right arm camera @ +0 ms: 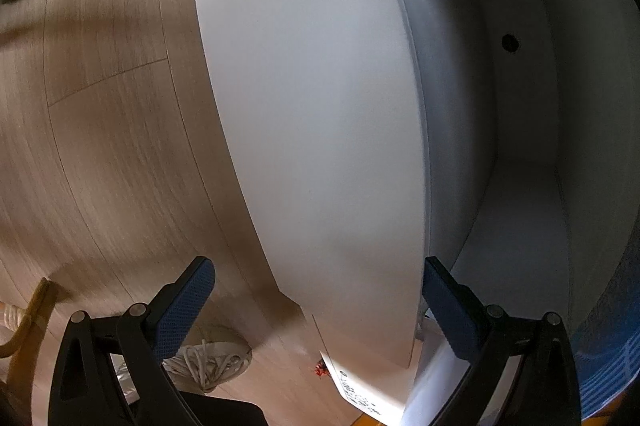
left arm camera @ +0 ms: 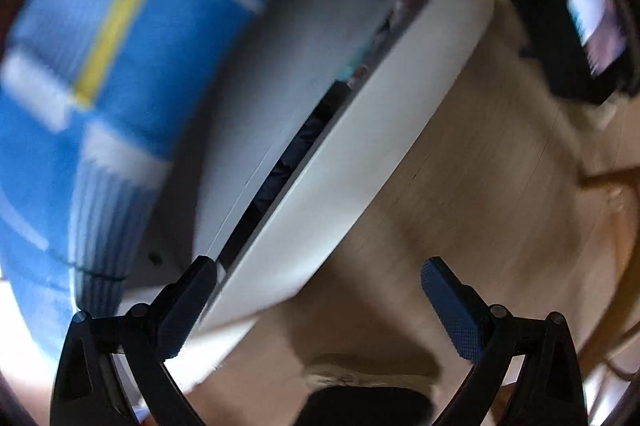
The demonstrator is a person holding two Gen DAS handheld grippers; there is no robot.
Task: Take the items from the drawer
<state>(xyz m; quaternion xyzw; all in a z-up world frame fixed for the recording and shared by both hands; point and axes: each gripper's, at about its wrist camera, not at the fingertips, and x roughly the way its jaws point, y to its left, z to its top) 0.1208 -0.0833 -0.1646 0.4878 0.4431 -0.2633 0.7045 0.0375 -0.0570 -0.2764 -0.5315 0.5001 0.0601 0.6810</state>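
My left gripper has its fingers spread wide apart with nothing between them; the left one sits at the lower left of the frame, right against the near end of the white drawer front. That panel runs diagonally from lower left to upper right, and a narrow dark gap separates it from the white cabinet body behind; I can make out dark shapes inside the gap but cannot tell what they are. Beyond, at the upper left, lies a blurred blue cloth with yellow and white stripes. Wooden floor fills the right side.

My right gripper also has its fingers wide apart, straddling the lower edge of the same drawer front without gripping it. A printed white paper shows just below the panel at the bottom of the frame. A laced shoe rests on the floor at lower left.
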